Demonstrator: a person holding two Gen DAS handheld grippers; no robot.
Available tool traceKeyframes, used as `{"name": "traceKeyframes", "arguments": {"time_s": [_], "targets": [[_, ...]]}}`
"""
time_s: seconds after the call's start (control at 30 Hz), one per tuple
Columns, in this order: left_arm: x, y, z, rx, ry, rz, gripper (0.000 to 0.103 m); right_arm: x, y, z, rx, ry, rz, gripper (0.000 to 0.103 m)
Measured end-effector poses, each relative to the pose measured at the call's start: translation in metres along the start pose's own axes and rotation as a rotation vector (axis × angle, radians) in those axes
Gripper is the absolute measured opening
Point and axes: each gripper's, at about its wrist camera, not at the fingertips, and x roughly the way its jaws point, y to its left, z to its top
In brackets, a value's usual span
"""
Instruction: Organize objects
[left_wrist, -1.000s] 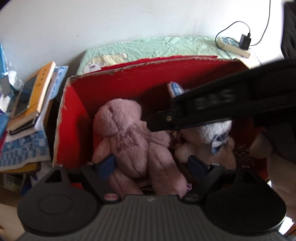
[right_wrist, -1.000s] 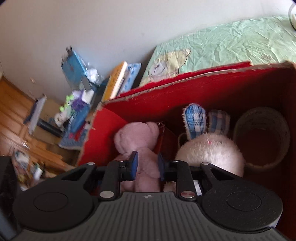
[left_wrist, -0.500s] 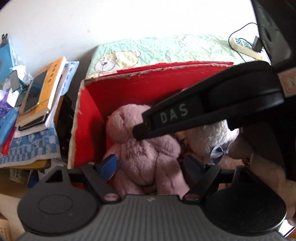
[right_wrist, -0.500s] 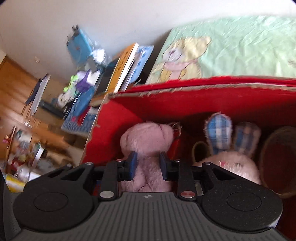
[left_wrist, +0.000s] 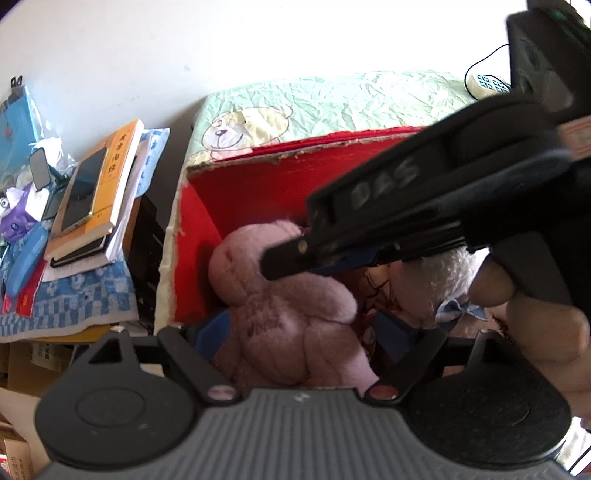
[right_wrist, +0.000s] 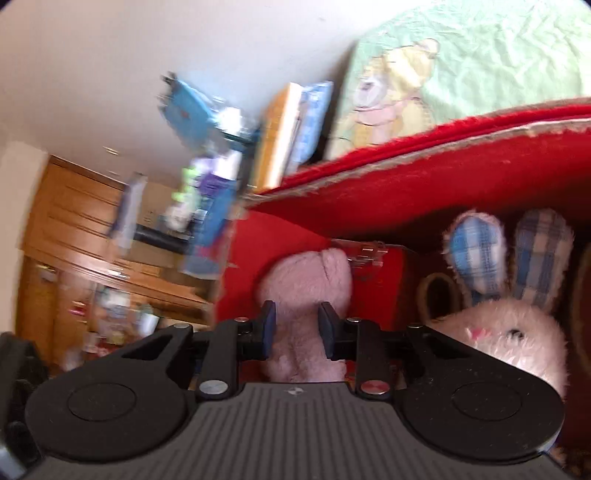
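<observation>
My left wrist camera looks steeply down from close above into the red box (left_wrist: 229, 192), right onto the pink bear (left_wrist: 280, 310). My right wrist camera sits lower, peering across at the same bear (right_wrist: 310, 280) (both views catch the green bedspread (left_wrist: 351, 99) behind).

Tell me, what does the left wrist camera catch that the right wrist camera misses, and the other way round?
Only the left wrist view shows the phone on the stacked books, the power strip, a hand holding the right tongs, and the left tongs straddling the pink bear's body. Only the right wrist view shows the wooden cabinet and the bunny's plaid ears and face. Both show the pink bear, the red box and the bear-print green cloth.
</observation>
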Motion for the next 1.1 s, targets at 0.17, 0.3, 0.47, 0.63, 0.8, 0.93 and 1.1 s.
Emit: {"name": "traceKeyframes", "arguments": {"time_s": [0.17,0.3,0.47,0.63,0.8,0.93,1.1], "targets": [[0.007,-0.007,-0.003,0.040,-0.001,0.043,0.091,0.002,0.014,-0.002,-0.088,0.014,0.011,0.037],[0.001,-0.002,-0.002,0.028,-0.008,0.029,0.090,-0.004,-0.002,0.001,-0.005,0.007,0.106,0.036],[-0.016,0.003,-0.001,0.015,-0.034,0.012,0.087,-0.006,0.000,0.001,-0.013,0.027,0.134,0.036],[-0.010,-0.006,-0.001,0.037,-0.024,0.026,0.087,-0.007,0.014,-0.003,-0.079,0.013,0.056,0.036],[-0.006,-0.005,-0.002,0.037,-0.009,0.026,0.087,-0.019,0.005,-0.006,-0.060,-0.043,0.054,0.035],[-0.012,-0.002,0.000,0.034,-0.042,0.009,0.089,-0.034,0.001,-0.012,-0.069,-0.098,0.011,0.031],[-0.015,-0.007,0.001,0.047,-0.056,-0.004,0.088,-0.045,-0.008,-0.014,-0.032,-0.147,-0.011,0.031]]}}
